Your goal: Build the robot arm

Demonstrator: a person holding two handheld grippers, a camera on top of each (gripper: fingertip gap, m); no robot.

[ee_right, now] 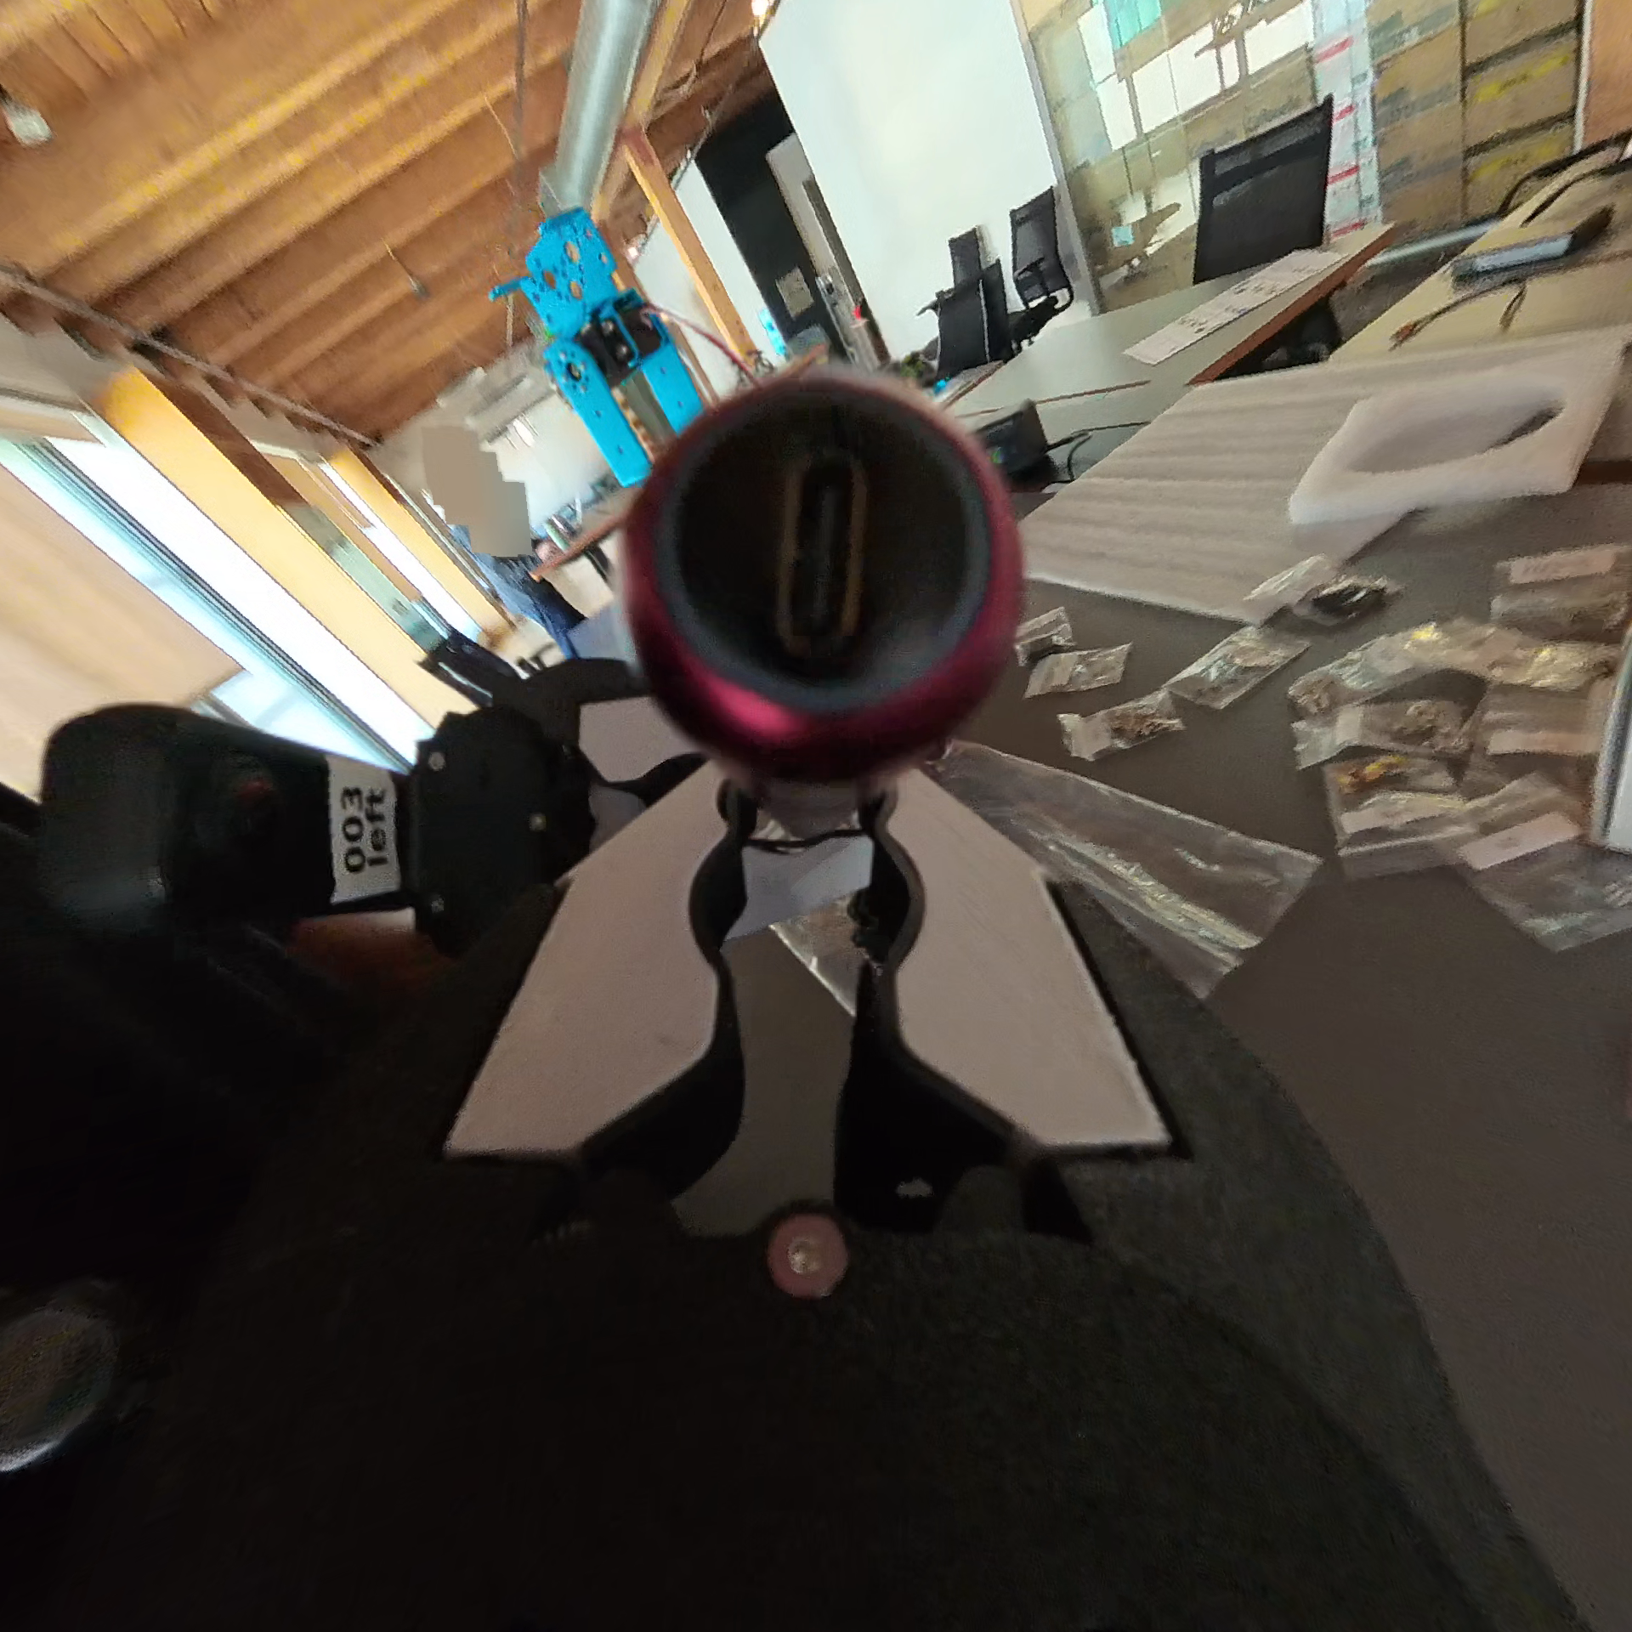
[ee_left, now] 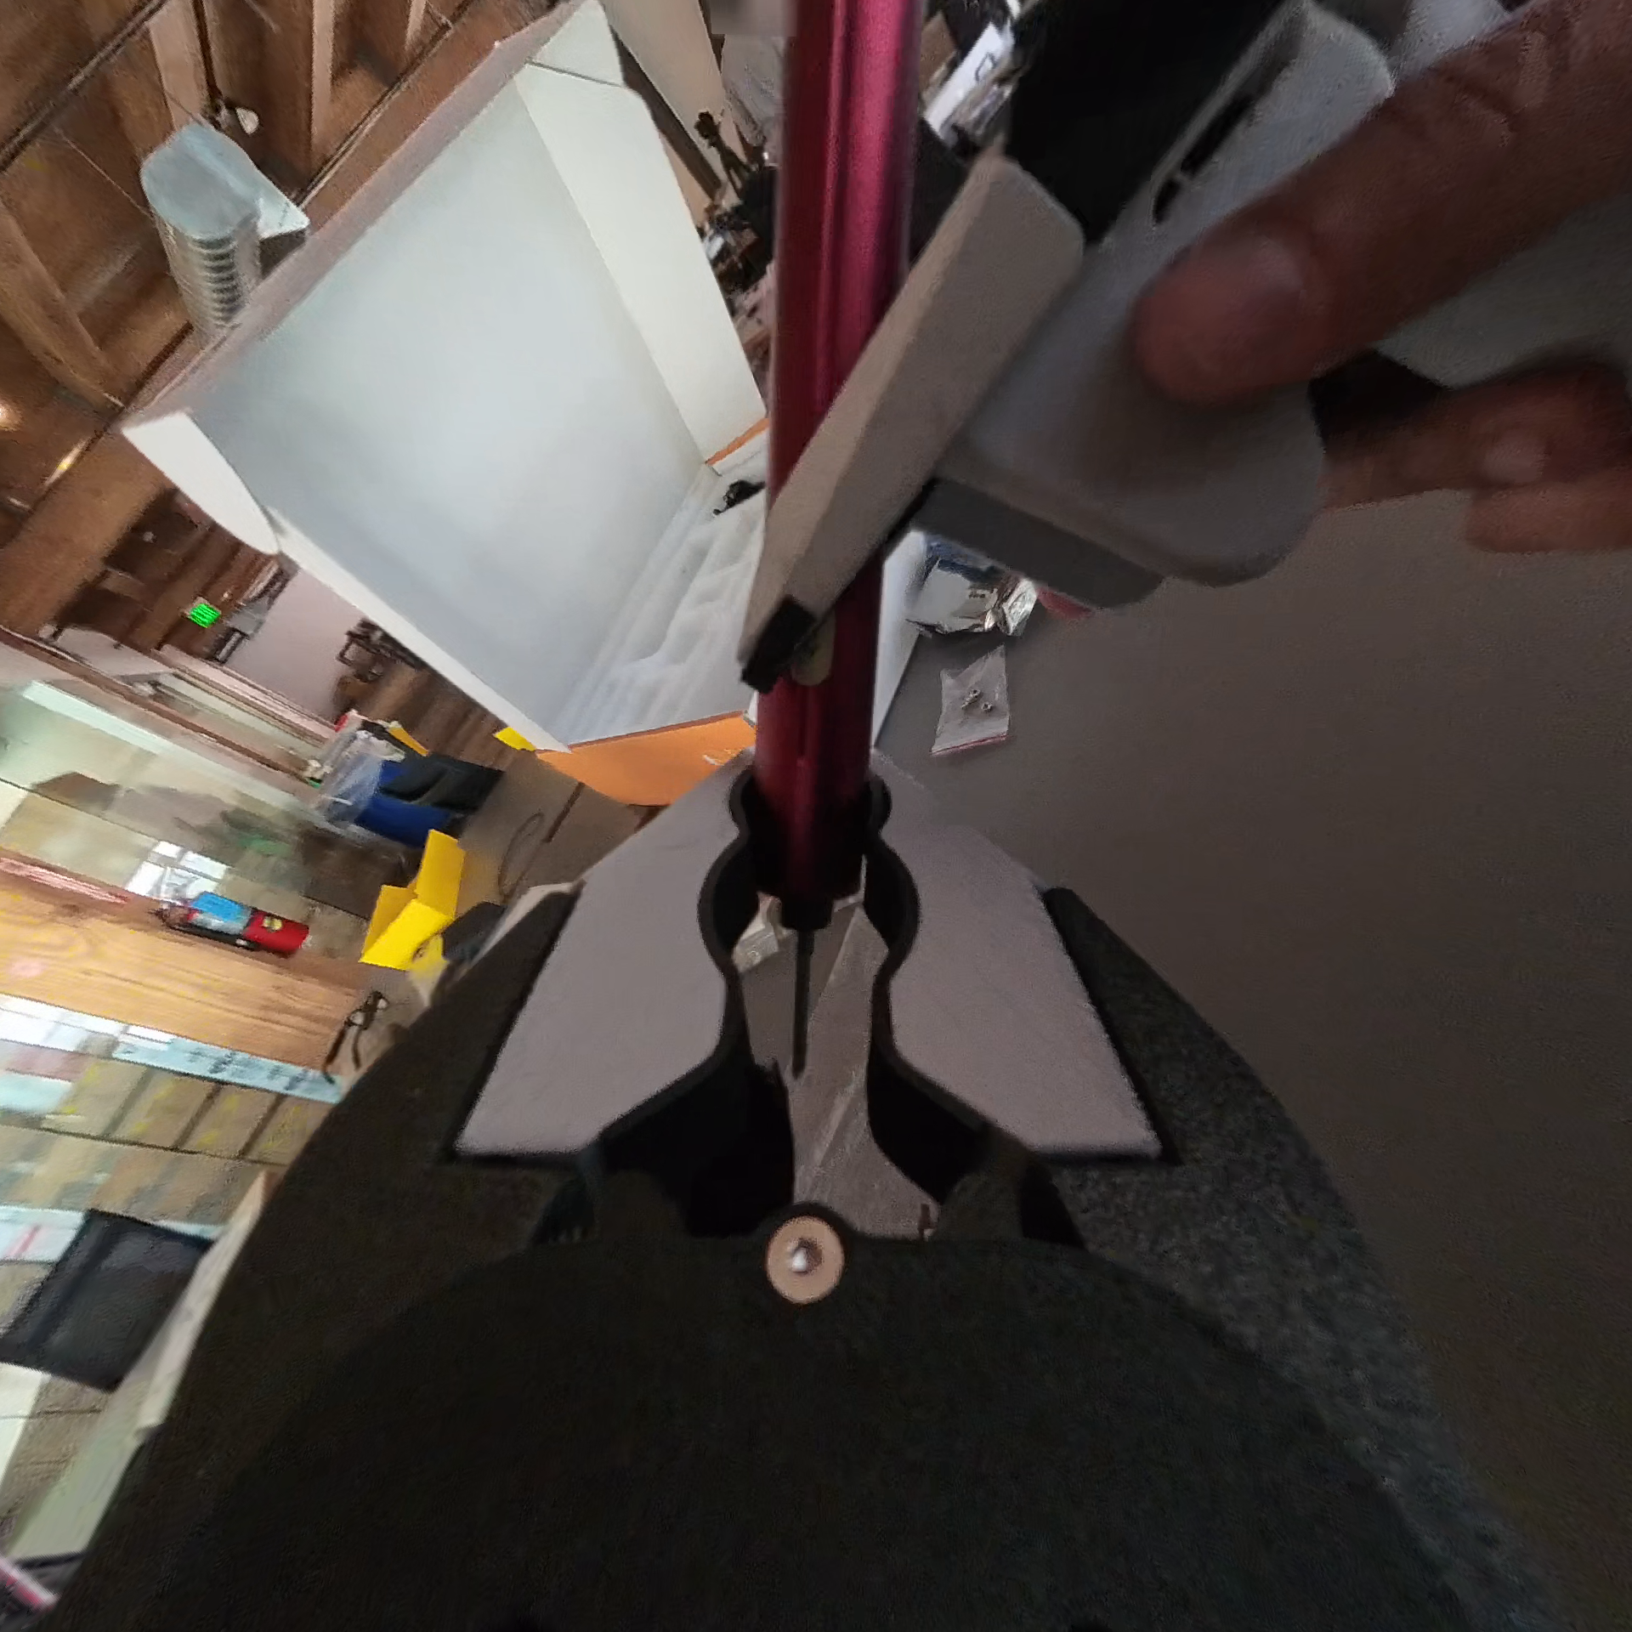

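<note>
Both grippers on one red screwdriver

We clamp its tip end with the left gripper — our right gripper, at twelve o'clock, grips its barrel.

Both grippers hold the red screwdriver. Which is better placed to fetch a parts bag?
Probably right: the small parts bags lie on the grey table just beside the right gripper, while the left gripper grips the red screwdriver near its bit.
</note>
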